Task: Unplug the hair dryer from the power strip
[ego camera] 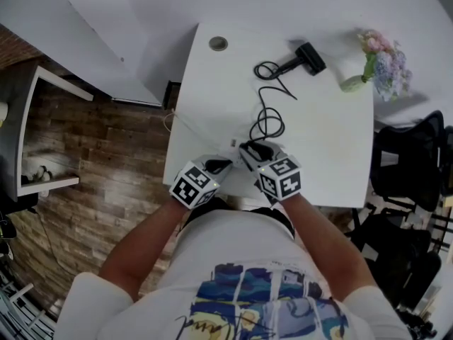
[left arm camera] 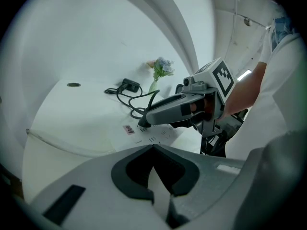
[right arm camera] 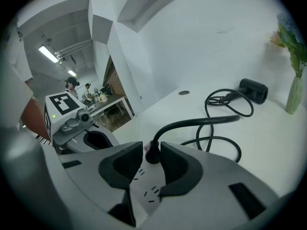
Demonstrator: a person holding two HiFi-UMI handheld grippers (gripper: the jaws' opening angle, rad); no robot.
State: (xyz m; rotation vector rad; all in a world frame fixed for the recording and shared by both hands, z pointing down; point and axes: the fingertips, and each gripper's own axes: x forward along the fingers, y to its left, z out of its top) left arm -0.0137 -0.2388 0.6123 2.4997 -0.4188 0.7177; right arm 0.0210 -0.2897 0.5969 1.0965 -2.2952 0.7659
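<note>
Plug (right arm camera: 152,156) is seen still seated in power strip (left arm camera: 160,134), near front edge of white desk (ego camera: 333,147). Plug is flanked by right claw (right arm camera: 151,145): pads spread, one at each side, no firm squeeze visible. Black cord (ego camera: 267,122) is laid in loops across desk to hair dryer (ego camera: 308,58), placed at far side. Left claw (left arm camera: 153,146) is pressed together at tips, positioned over near end of strip. Flower vase (ego camera: 379,66) is set at far right corner.

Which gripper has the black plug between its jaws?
The right gripper: the plug stands between its open jaws. On the left gripper the jaws meet at the tips.
</note>
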